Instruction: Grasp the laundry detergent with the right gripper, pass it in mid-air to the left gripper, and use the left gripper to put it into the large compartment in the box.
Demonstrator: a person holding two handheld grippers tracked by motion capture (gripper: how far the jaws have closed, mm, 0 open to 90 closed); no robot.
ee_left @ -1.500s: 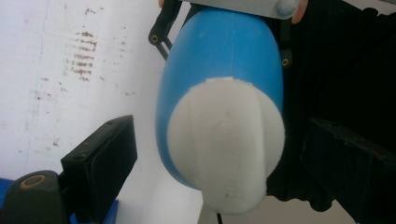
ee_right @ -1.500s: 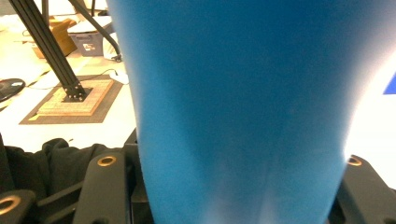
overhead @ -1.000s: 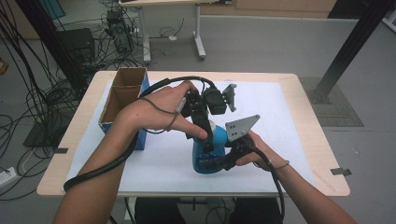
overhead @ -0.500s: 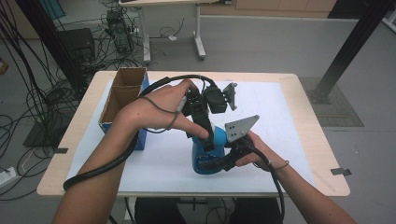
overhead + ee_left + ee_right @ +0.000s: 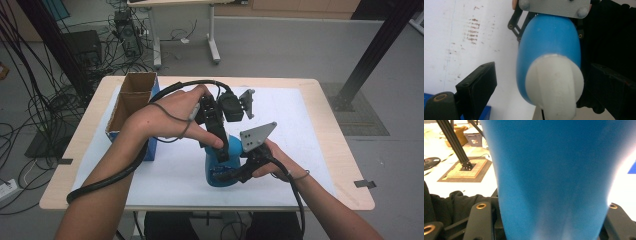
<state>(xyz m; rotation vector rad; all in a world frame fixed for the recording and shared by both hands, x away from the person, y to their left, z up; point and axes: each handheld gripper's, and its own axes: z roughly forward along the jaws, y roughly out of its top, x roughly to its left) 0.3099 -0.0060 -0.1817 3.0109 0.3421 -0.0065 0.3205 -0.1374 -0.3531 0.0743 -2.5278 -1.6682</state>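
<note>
a glossy blue plastic bottle with a white cap (image 5: pixel 220 162) stood near the middle of the white-covered table (image 5: pixel 310 125), toward its near edge. the right gripper (image 5: pixel 235 172) gripped the bottle's lower body, its jaws pinching both sides. the left gripper (image 5: pixel 220 145) reached down over the cap, its jaws spread wide on either side, touching nothing. the likely step was twisting the cap: it would go best with the base held steady and the left jaws centred before squeezing. a brown cardboard box (image 5: pixel 132 102) sat at the far left.
</note>
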